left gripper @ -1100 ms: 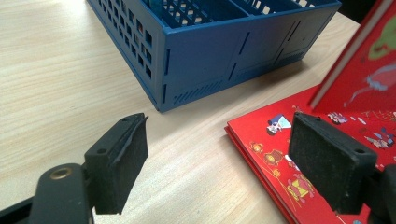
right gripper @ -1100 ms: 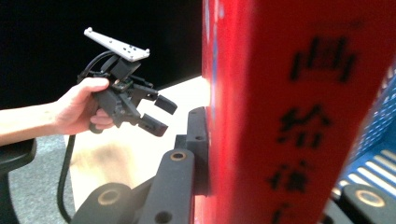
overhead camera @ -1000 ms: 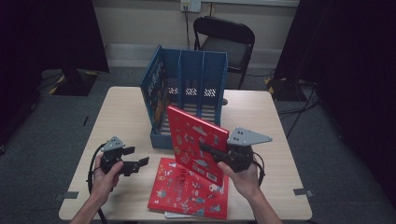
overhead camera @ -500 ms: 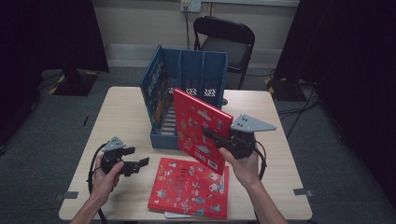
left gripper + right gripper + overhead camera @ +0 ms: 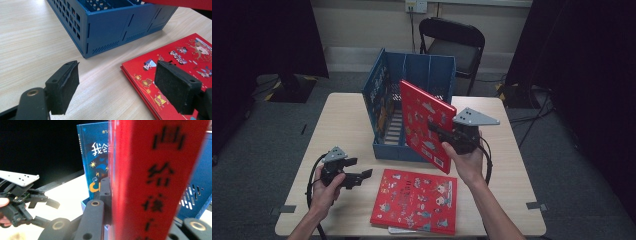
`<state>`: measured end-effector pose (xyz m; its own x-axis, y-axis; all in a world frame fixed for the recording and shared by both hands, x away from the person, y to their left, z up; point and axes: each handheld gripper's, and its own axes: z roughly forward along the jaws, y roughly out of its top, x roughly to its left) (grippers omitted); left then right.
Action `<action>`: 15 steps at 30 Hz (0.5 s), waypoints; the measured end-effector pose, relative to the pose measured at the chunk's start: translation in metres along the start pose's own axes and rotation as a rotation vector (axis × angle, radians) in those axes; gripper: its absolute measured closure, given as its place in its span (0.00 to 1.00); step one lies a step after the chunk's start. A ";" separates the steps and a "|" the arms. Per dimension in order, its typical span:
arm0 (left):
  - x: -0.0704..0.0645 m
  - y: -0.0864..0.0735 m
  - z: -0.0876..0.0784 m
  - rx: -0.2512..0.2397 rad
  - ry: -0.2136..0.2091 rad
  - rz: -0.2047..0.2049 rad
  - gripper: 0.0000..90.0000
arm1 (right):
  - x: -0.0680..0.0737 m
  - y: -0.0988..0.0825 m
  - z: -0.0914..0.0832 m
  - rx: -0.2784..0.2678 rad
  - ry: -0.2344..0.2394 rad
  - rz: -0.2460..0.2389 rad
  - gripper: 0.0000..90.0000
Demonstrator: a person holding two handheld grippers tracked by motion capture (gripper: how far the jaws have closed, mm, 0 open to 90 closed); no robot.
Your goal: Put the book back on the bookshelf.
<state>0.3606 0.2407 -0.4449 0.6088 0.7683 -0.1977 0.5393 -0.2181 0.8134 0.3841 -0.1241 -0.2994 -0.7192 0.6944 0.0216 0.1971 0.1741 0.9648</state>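
My right gripper (image 5: 438,131) clamps the red book (image 5: 424,125); keep it upright, aim toward twelve o'clock into the blue rack (image 5: 412,80); left gripper (image 5: 362,175) open.

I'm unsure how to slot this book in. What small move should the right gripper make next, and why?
Probably carry the red book on over the blue rack and line it up with an open slot. The right gripper holds it upright just in front of the rack, not yet between the dividers.

High view above table (image 5: 347,125) facing forward-down, gripper views close, low — all share blue rack (image 5: 384,95).
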 end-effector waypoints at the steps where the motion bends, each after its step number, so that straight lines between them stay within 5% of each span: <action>1: 0.000 0.000 0.000 0.000 0.000 0.001 0.22 | 0.000 0.001 0.002 0.000 -0.005 0.001 0.89; 15: -0.001 0.000 0.000 0.003 0.001 0.010 0.22 | -0.005 0.005 0.025 0.007 -0.096 0.026 0.89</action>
<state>0.3601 0.2397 -0.4451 0.6136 0.7667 -0.1887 0.5347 -0.2276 0.8138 0.4059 -0.1094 -0.3012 -0.6468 0.7624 0.0208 0.2195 0.1599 0.9624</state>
